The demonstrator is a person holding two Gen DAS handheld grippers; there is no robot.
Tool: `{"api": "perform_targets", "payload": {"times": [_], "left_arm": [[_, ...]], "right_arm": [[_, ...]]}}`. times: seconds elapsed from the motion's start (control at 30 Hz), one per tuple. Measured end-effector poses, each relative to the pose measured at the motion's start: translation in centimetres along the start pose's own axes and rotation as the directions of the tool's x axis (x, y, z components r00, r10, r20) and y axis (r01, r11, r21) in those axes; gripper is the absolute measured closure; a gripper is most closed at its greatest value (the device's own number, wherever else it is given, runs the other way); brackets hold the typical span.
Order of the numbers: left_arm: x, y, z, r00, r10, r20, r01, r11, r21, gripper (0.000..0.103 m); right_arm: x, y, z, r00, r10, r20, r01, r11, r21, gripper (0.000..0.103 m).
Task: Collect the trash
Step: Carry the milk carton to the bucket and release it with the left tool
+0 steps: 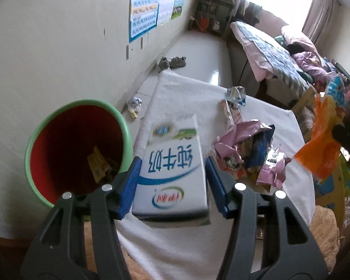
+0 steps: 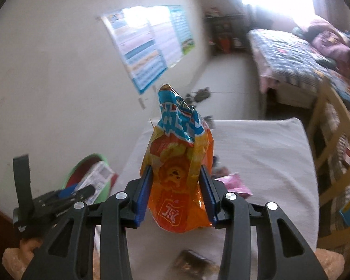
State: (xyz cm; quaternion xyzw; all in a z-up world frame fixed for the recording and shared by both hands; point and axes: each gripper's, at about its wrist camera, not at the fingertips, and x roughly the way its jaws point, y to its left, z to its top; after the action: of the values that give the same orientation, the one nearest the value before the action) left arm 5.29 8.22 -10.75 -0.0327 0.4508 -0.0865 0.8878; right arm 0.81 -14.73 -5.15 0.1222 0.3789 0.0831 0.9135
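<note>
Trash half collected: your left tongs (image 1: 171,177) are clamping milk carton (image 1: 172,163) beside bin (image 1: 126,126); right tongs (image 2: 176,193) are gripping orange snack bag (image 2: 179,177) above tabletop (image 2: 256,154). Pink wrappers (image 1: 249,154) are waiting there.

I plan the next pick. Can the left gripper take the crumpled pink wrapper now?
Probably not: the left gripper is shut on the milk carton, so its jaws are occupied. The pink wrapper lies uncovered on the white cloth.

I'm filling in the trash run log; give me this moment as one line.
left hand-held gripper: shut on milk carton | right hand-held gripper: shut on orange snack bag | bin: left of table | wrappers: on table
</note>
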Motion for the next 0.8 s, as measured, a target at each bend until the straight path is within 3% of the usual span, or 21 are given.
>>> {"api": "perform_targets", "payload": {"times": [0.3, 0.8], "left_arm": [[-1.1, 3.4, 0.2, 0.998, 0.044, 0.033, -0.042, 0.997, -0.066, 0.049], [-1.9, 9.0, -0.7, 0.993, 0.111, 0.045, -0.102, 0.981, -0.167, 0.049]], "right_arm": [[1.8, 5.0, -0.2, 0.998, 0.058, -0.036, -0.061, 0.992, -0.114, 0.064], [4.4, 9.2, -1.2, 0.991, 0.092, -0.099, -0.108, 0.978, -0.177, 0.064]]}}
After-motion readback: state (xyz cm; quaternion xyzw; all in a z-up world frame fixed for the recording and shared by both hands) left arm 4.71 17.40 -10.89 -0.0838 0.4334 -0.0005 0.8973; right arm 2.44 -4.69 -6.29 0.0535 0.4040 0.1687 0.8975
